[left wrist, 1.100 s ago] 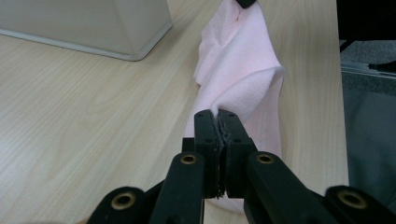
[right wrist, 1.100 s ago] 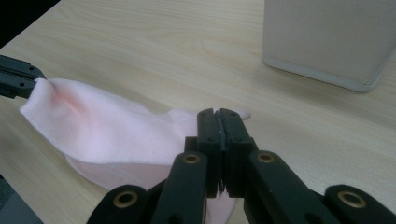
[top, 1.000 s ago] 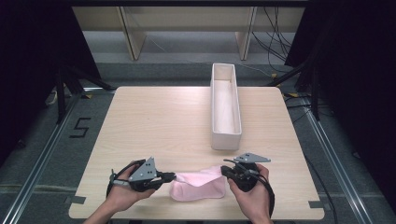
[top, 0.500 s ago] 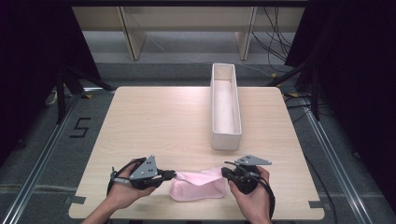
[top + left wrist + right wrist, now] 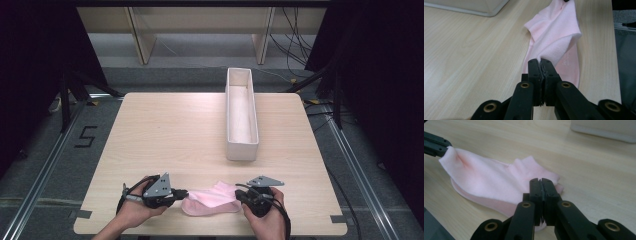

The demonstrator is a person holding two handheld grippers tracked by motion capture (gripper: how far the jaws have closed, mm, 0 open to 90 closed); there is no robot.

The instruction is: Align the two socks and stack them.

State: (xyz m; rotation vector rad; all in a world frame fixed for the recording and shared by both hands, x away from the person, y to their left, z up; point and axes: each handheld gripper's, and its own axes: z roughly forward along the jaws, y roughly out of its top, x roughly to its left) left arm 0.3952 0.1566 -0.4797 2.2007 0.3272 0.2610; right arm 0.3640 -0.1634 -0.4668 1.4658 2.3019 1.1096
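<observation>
A pink sock (image 5: 212, 199) lies near the table's front edge, stretched between my two grippers. My left gripper (image 5: 184, 192) is shut on the sock's left end; in the left gripper view the jaws (image 5: 540, 61) pinch a raised fold of the pink cloth (image 5: 554, 32). My right gripper (image 5: 239, 192) is shut on the sock's right end; in the right gripper view its jaws (image 5: 540, 181) are closed over the sock's (image 5: 486, 180) near edge. The left gripper's black jaws (image 5: 435, 145) hold the far corner there. The middle of the sock rests on the wood.
A long white open box (image 5: 242, 150) stands lengthwise at the table's centre right, beyond the sock; its corner (image 5: 474, 7) and wall (image 5: 604, 130) show in the gripper views. The light wooden table (image 5: 170, 130) spreads to the left. The front edge is close behind both hands.
My right gripper has sunk a little toward the table and the front edge, and the sock's right end has come down with it. The left gripper has kept still.
</observation>
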